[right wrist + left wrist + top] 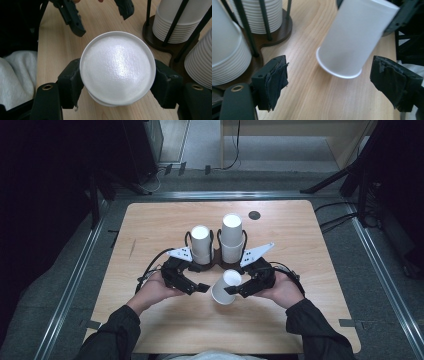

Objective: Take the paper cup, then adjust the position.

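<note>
A single white paper cup (225, 287) hangs tilted just above the table, mouth down and toward the left. My right gripper (236, 288) is shut on it near its base. In the right gripper view the cup's flat bottom (117, 67) faces the camera, with a pad pressed on each side of it, and my right gripper (117, 83) sits around it. My left gripper (201, 288) is open beside the cup. In the left gripper view the cup (352, 42) hangs just ahead of my left gripper (332, 80), with nothing between its pads (274, 80).
Two upside-down stacks of white cups (201, 242) (232, 237) stand in a dark wire holder (215, 262) just behind both grippers. The wooden table (160, 220) has a dark round spot (254, 215) at the back. The person's forearms come in from the near edge.
</note>
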A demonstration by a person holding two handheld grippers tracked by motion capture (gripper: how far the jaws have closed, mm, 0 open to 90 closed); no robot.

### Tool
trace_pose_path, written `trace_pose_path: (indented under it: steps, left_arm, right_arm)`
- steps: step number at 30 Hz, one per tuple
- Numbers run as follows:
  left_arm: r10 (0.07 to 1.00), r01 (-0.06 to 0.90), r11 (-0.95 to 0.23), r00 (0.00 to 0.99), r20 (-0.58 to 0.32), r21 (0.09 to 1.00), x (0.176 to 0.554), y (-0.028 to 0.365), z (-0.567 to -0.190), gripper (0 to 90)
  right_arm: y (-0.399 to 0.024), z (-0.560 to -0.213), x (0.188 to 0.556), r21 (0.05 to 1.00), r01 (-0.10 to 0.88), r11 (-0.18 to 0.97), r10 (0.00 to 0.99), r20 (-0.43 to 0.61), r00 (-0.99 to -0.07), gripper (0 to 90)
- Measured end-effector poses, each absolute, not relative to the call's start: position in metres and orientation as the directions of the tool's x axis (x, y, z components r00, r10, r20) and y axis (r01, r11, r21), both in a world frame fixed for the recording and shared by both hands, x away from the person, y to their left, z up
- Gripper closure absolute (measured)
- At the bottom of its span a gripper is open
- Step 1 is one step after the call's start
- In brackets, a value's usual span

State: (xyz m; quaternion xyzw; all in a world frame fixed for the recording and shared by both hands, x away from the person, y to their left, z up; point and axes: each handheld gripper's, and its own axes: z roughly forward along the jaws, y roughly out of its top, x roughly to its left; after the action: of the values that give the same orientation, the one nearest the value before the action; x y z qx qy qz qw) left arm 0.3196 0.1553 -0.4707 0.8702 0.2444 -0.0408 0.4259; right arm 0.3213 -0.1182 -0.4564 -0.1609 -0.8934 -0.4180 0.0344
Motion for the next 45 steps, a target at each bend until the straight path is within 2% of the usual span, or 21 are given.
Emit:
trace_pose_path:
  steps: [6, 17, 33, 36, 40, 45]
  left_arm:
    - [0.379, 0.456, -0.524, 0.881, -0.283, 0.719, 0.317, 0.150, -0.475, 12.7]
    - [0.337, 0.419, -0.517, 0.901, -0.273, 0.746, 0.311, 0.144, -0.477, 12.7]
    - [0.336, 0.402, -0.507, 0.907, -0.255, 0.763, 0.311, 0.139, -0.481, 13.0]
    - [0.330, 0.379, -0.502, 0.915, -0.233, 0.778, 0.309, 0.140, -0.479, 15.8]
    - [0.318, 0.325, -0.502, 0.931, -0.178, 0.802, 0.304, 0.142, -0.473, 25.0]
    - [0.310, 0.310, -0.514, 0.937, -0.164, 0.800, 0.303, 0.141, -0.471, 28.1]
  right_arm:
    - [-0.114, -0.459, 0.327, 0.757, 0.357, 0.548, 0.257, 0.254, -0.932, 33.1]
    - [-0.104, -0.453, 0.329, 0.793, 0.344, 0.503, 0.219, 0.269, -0.938, 33.4]
    - [-0.100, -0.445, 0.331, 0.816, 0.359, 0.454, 0.195, 0.302, -0.933, 33.6]
    - [-0.100, -0.445, 0.331, 0.817, 0.361, 0.449, 0.197, 0.303, -0.932, 33.6]
    - [-0.102, -0.443, 0.331, 0.826, 0.374, 0.422, 0.199, 0.318, -0.927, 33.6]
    - [-0.102, -0.443, 0.331, 0.825, 0.369, 0.428, 0.195, 0.314, -0.929, 33.2]
